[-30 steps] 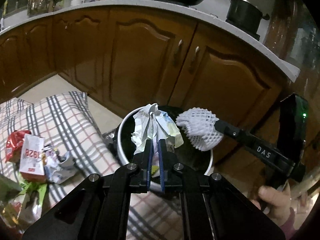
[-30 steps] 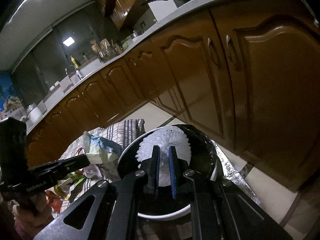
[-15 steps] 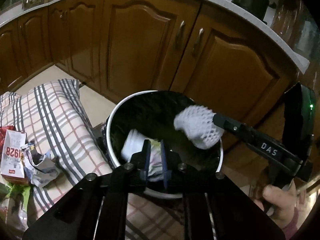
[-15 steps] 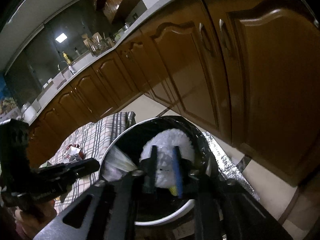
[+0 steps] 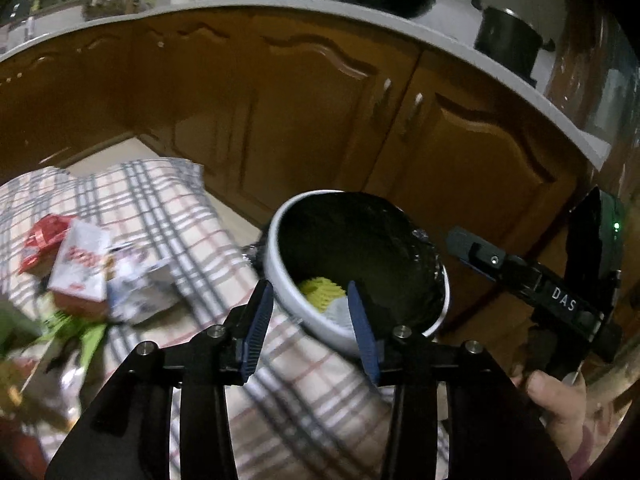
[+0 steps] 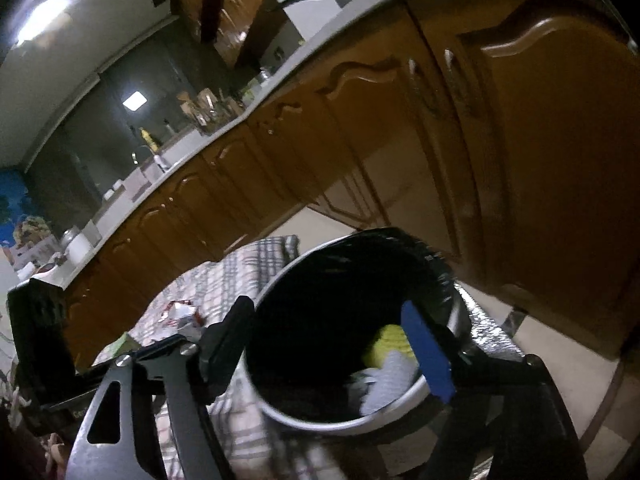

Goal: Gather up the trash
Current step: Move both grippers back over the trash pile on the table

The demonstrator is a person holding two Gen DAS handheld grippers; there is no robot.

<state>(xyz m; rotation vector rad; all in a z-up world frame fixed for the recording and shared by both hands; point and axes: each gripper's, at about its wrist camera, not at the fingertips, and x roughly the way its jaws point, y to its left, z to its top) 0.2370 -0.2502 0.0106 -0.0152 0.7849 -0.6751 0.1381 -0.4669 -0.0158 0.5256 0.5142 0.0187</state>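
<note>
Left wrist view shows the left gripper [image 5: 310, 324] spread wide and holding nothing, its ribbed blue pads [image 5: 256, 326] flanking the near rim of the trash bin [image 5: 280, 280]. That bin is a round white pail lined with a glossy black bag, its mouth facing up and tipped slightly toward the camera. At the bottom lie a yellow foam net [image 5: 322, 292] with a meshed surface and a pale crumpled piece [image 5: 340, 312] touching it. On the plaid cloth [image 5: 168, 216] left of the bin sit a red-and-white carton [image 5: 80, 268] and a crinkled wrapper [image 5: 140, 292], both blurred.

From the right wrist, the right gripper [image 6: 332, 344] is also gaping and empty, one blue pad [image 6: 426, 352] over the bin's right rim. Behind stand shiny brown wooden cabinet doors [image 6: 540, 152] with arched panels.
</note>
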